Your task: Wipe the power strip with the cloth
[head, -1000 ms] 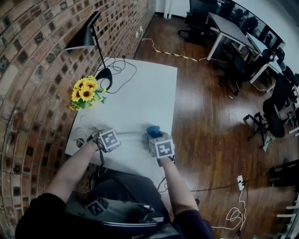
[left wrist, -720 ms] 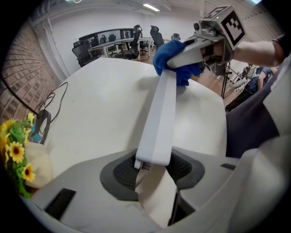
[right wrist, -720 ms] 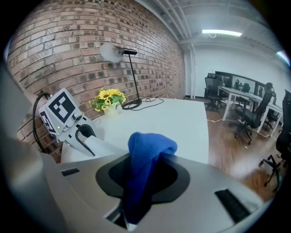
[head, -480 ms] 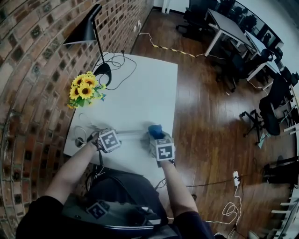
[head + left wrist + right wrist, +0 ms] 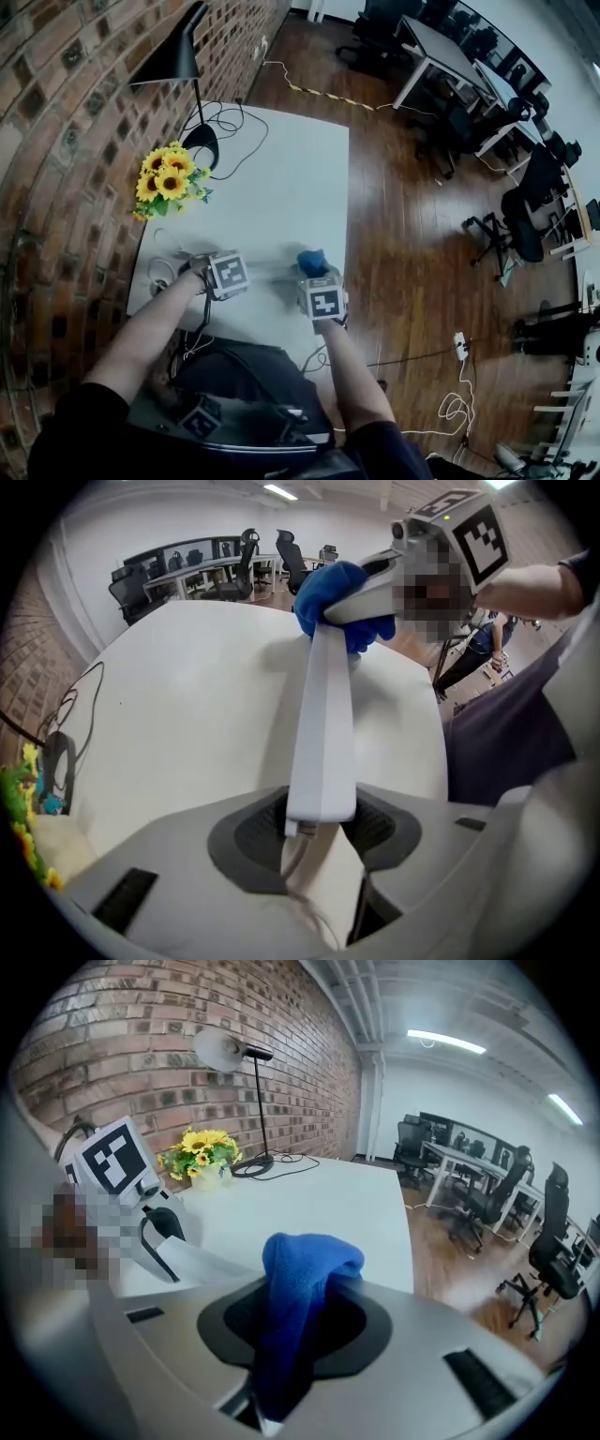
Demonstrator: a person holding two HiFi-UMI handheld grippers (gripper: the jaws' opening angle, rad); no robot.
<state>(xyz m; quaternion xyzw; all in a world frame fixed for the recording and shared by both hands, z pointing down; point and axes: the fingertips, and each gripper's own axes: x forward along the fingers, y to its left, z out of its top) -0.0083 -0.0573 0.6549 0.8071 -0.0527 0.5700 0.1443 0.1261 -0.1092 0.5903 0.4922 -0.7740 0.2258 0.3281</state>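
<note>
1. Left gripper (image 5: pixel 319 832) is clamping the power strip (image 5: pixel 321 714) by its cord end, lower centre.
2. Right gripper (image 5: pixel 295 1330) is pinching the blue cloth (image 5: pixel 298 1279).
3. Left gripper view alone is showing cloth touching the strip's far end.

The cloth (image 5: pixel 330 591) covered the far end of the power strip (image 5: pixel 321 714), whose cord (image 5: pixel 298 847) dropped out of sight inside the left tool (image 5: pixel 321 825). The cloth's lower end disappeared between the jaws of the right tool (image 5: pixel 298 1323).
</note>
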